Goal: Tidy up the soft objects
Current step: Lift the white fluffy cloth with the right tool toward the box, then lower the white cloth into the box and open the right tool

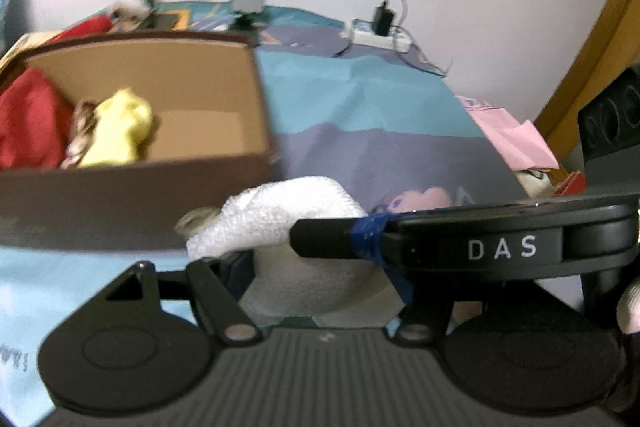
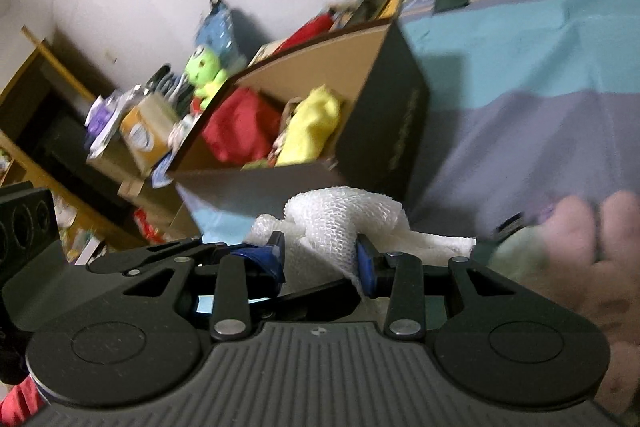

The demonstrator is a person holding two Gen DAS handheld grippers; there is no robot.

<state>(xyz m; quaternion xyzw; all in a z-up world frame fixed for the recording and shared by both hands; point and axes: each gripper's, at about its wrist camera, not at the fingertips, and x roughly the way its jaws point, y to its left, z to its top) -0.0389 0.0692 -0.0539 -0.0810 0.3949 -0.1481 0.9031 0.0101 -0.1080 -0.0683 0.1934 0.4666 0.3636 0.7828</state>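
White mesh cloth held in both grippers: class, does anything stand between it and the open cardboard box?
Only the box's near wall lies ahead of the white mesh cloth; nothing else visible blocks it.

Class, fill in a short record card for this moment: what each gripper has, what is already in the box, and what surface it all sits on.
left gripper: closed on a white fluffy item
right gripper: closed on a white mesh cloth
cardboard box: open, holding a red cloth and a yellow soft item
surface: blue and purple sheet
step left: both white items still outside the box
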